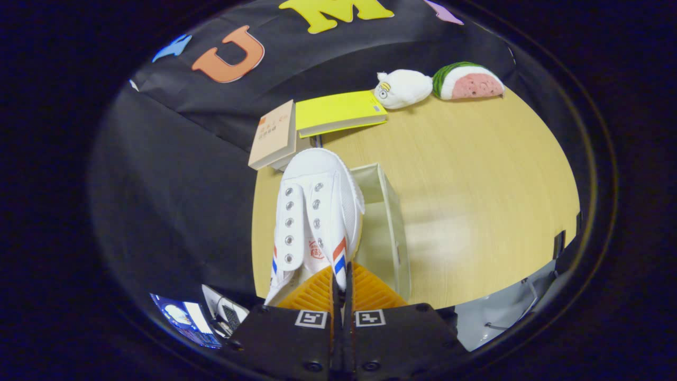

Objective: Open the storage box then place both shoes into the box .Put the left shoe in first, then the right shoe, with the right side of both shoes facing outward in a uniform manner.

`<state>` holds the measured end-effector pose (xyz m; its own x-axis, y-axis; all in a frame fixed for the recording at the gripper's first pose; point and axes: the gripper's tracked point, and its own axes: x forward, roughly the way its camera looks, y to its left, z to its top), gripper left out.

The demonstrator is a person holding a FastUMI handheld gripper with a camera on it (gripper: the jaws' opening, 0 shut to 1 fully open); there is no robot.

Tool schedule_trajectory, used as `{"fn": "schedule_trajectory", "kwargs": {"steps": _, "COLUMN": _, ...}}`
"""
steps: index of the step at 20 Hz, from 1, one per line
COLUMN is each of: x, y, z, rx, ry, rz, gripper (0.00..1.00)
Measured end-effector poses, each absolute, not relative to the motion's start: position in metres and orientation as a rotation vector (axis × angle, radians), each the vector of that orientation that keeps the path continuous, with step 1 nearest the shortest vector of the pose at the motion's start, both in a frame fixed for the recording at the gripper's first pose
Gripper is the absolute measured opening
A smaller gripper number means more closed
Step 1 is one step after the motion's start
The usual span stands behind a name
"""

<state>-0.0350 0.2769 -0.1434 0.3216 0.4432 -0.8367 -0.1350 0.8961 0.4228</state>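
Note:
My gripper (341,288) is shut on a white canvas shoe (314,211), its orange ribbed fingers (370,291) pinching the shoe's side wall near the red and blue stripes. The shoe hangs toe away from me, laceless eyelets showing on top. Just to its right and below stands the open storage box (394,222), pale and rectangular, with its inside visible; the shoe sits over the box's left edge. I cannot see a second shoe inside the box from here.
The box rests on a round wooden table (476,185). Beyond the shoe lie a tan book (275,135) and a yellow book (338,111). A white plush (404,89) and a watermelon plush (468,82) sit at the far side.

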Motion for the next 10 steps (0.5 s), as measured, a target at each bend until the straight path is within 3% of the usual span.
{"fn": "schedule_trajectory", "kwargs": {"steps": 10, "x": -0.036, "y": 0.271, "z": -0.222, "rx": 0.218, "ry": 1.354, "rz": 0.166, "gripper": 0.06}}
